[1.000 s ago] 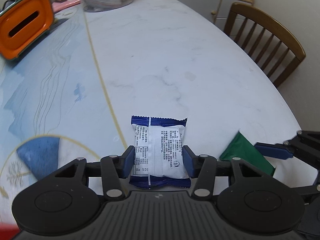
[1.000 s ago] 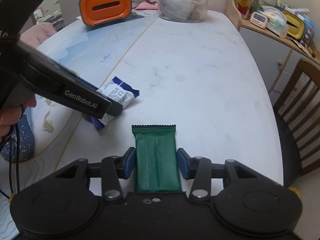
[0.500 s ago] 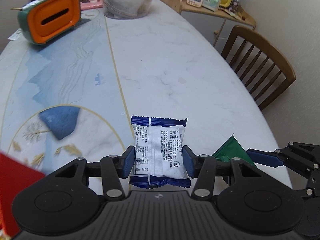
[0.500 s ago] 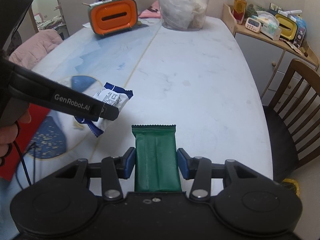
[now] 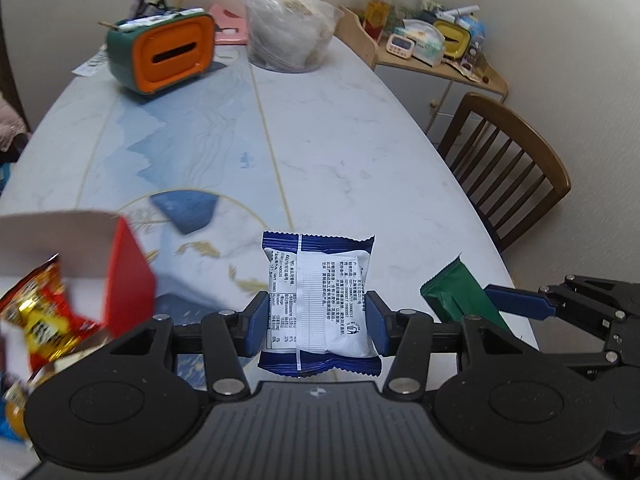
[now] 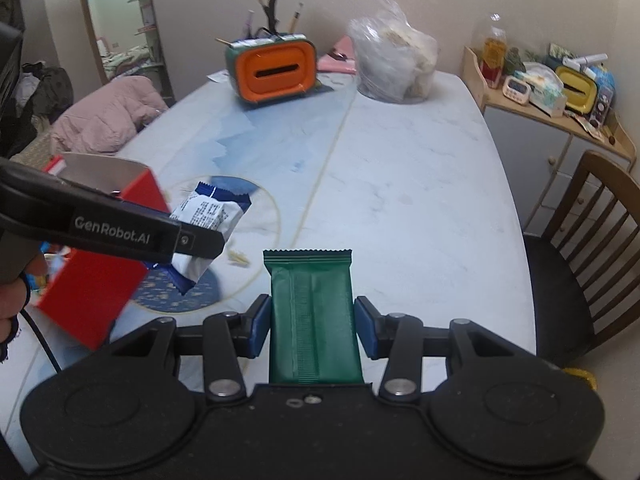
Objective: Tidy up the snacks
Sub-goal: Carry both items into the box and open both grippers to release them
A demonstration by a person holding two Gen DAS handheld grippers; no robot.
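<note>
Seen from the left wrist camera, the left gripper [image 5: 318, 322] clamped a blue-and-white foil snack packet [image 5: 318, 304] between its blue pads, printed back facing up, held clear above the pale marble-patterned oval table [image 5: 360, 140]. To the packet's left stood an open red cardboard box [image 5: 128, 280], with a red-and-gold crinkled wrapper [image 5: 40, 316] showing inside it; motion blur left the box's other contents unclear. To the packet's right, the right gripper [image 5: 516, 306] reached in from the frame edge, a dark green foil bar wrapper [image 5: 456, 296] in its grasp. Beyond the packet, an orange-and-green tissue holder [image 5: 166, 56] and a clear plastic bag [image 5: 288, 36] sat at the table's far end.

From the right wrist camera, the right gripper [image 6: 312, 326] pinched the dark green wrapper [image 6: 314, 320] by its long edges, its serrated end pointing away. The left gripper [image 6: 196, 242], marked GenRobot.AI, crossed in from the left of the green wrapper, gripping the blue-and-white packet [image 6: 208, 216] just beside the red box [image 6: 92, 284]. A wooden slat-back chair [image 6: 592, 248] stood well to the wrapper's right.
</note>
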